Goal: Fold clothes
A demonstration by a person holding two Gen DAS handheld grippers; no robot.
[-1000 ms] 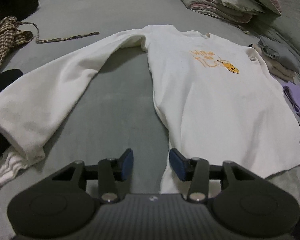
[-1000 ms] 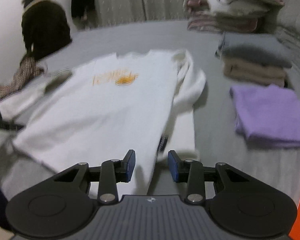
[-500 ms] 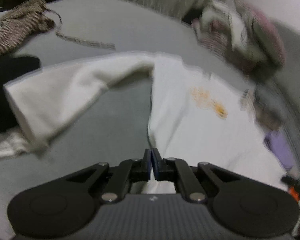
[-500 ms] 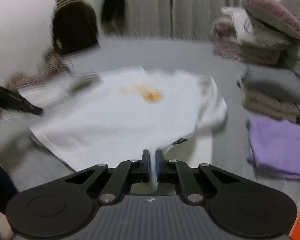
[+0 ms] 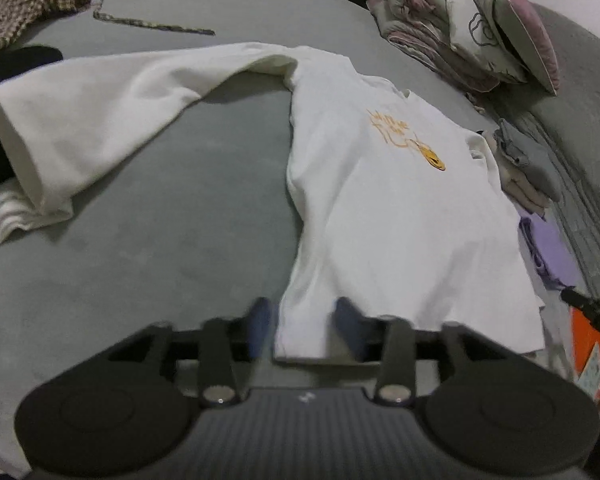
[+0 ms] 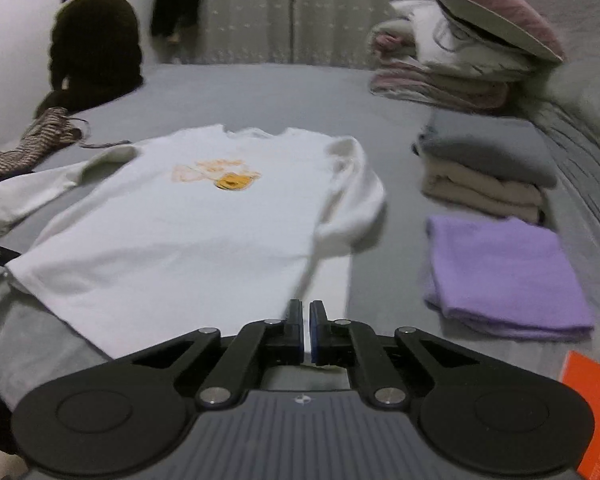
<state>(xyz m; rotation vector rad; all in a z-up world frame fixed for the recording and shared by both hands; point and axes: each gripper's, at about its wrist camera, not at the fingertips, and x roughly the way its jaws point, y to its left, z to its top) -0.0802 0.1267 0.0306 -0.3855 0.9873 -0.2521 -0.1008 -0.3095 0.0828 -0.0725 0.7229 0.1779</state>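
Between the pads of the right hand-held gripper (image 6: 306, 332), which was clamped nearly shut, sat the hem corner of the white long-sleeved shirt (image 6: 188, 232), while the left hand-held gripper (image 5: 302, 326) had just been opening and stood part-way apart astride the opposite hem corner without pressing on it. With only one corner pinched, any lift risked dragging the shirt askew across the grey bed (image 5: 160, 220) ahead. Further out, the spread sleeve (image 5: 100, 120) beyond the left hand-held gripper could have bunched.
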